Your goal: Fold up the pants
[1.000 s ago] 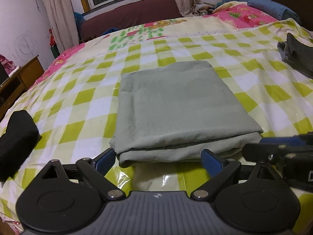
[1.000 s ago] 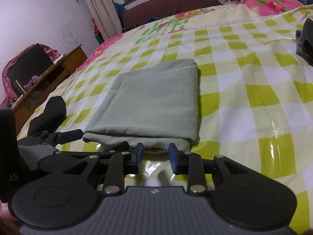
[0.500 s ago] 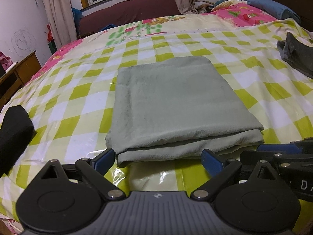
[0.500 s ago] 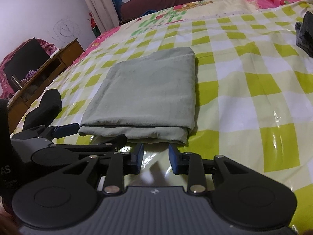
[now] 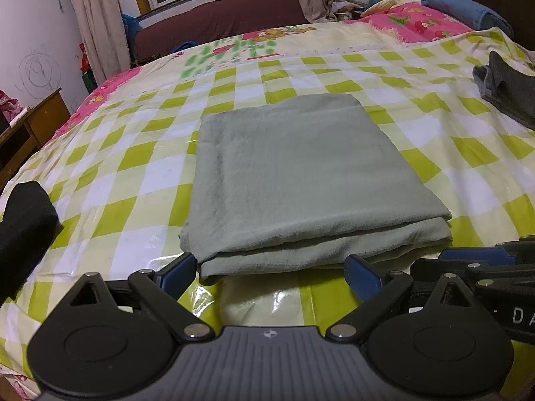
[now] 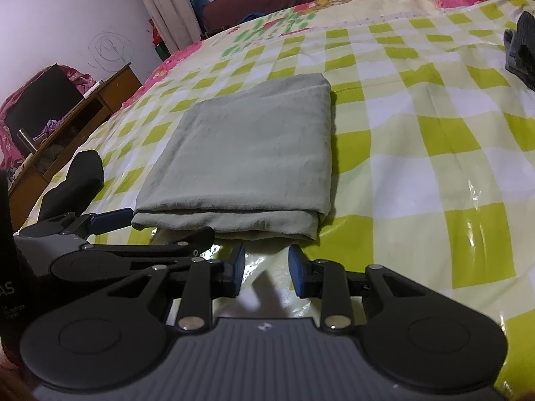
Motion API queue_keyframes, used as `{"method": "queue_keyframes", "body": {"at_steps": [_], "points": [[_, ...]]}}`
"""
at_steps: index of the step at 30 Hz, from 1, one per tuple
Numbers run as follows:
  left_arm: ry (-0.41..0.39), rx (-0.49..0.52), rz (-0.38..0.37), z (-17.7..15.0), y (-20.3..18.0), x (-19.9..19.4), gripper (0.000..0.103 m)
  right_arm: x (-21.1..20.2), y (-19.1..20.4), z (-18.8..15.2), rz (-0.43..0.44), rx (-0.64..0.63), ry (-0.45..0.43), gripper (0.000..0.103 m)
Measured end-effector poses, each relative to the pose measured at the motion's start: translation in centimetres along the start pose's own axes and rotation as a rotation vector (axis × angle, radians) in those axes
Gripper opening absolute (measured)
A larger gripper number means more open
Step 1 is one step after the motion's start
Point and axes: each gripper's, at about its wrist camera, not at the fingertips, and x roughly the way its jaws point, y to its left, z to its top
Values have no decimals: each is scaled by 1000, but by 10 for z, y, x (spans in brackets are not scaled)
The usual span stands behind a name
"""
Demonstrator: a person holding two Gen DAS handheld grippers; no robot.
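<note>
Left hand-held gripper (image 5: pixel 271 269) open wide, right hand-held gripper (image 6: pixel 266 264) narrowly open, folded pants (image 5: pixel 301 180) just ahead

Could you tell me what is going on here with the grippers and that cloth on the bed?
A person holds two grippers just short of the folded grey-green pants, which lie flat on the checked bed cover. The left gripper and right gripper both stand open and empty at the near edge, gripping nothing. The fold looks finished.

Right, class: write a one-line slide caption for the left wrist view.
Folded grey-green pants lie flat on the checked bed cover, just beyond the open left gripper, nothing between its fingers.
</note>
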Motion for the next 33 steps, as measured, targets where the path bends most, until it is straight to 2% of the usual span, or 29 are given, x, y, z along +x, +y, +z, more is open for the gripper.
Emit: {"method": "queue_keyframes", "body": {"at_steps": [33], "points": [[2, 8, 7, -1, -2, 1, 103, 1, -1, 0, 0, 2, 3, 31]]}}
